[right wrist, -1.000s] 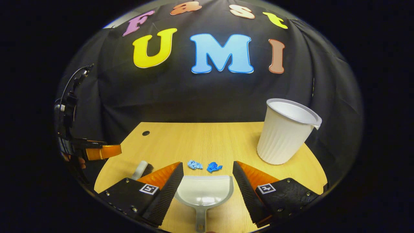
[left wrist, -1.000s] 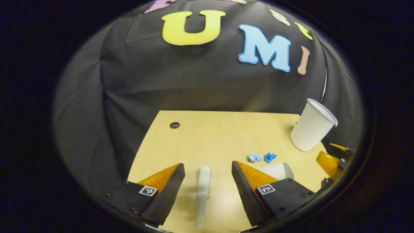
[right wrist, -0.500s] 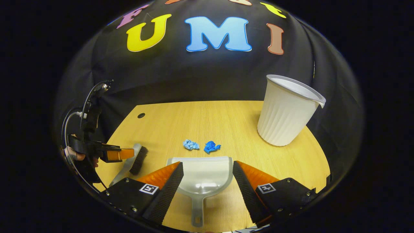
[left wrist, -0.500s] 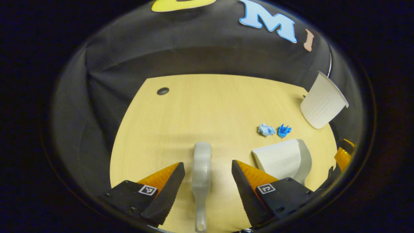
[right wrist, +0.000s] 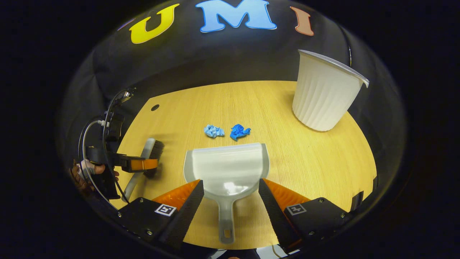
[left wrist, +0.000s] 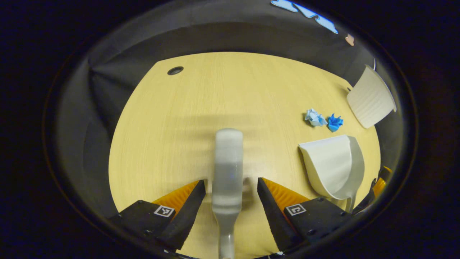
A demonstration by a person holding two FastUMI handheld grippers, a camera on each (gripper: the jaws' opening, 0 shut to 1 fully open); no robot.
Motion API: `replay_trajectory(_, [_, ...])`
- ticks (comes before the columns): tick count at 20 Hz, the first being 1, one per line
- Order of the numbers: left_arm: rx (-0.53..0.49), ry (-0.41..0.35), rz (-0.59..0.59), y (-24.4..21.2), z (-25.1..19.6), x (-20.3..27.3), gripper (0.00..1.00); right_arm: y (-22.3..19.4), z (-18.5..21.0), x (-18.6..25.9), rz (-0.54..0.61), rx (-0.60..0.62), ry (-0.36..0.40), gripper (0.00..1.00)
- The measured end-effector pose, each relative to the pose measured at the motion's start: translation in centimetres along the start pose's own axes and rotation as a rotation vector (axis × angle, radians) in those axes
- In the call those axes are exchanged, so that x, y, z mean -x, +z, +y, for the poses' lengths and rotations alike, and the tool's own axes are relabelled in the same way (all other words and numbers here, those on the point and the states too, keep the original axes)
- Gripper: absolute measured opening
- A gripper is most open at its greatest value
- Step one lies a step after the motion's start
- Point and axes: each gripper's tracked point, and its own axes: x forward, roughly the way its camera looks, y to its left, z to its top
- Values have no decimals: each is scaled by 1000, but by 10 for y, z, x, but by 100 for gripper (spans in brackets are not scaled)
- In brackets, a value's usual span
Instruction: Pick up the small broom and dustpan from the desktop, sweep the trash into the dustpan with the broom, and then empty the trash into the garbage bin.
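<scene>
The dustpan (right wrist: 227, 169) is taken as the landmark; it lies flat on the desk (right wrist: 316, 162), its handle pointing back between the fingers of the right gripper (right wrist: 231, 199). That gripper is held wide open above the handle, nothing being gripped. Just beyond the dustpan's front edge two scraps of trash (right wrist: 227, 131) are seen (one pale blue, one darker blue), side by side and apart from the edge. The bin (right wrist: 325, 95) stands well beyond the dustpan, to its right. To the dustpan's left the broom (left wrist: 227, 169) lies on the desk, and the left gripper (left wrist: 231, 199) is spread open astride its handle, neither finger being seen to press on it.
</scene>
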Motion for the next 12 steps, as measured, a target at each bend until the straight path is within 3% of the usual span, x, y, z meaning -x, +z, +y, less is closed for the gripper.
replay_trajectory(7, [16, 11, 44, -13, 3, -14, 96, -19, 2, -16, 78, 11, -2, 95])
replay_trajectory(12, [0, 46, 30, -9, 8, -17, 83, -36, 4, -25, 149, 25, -15, 95])
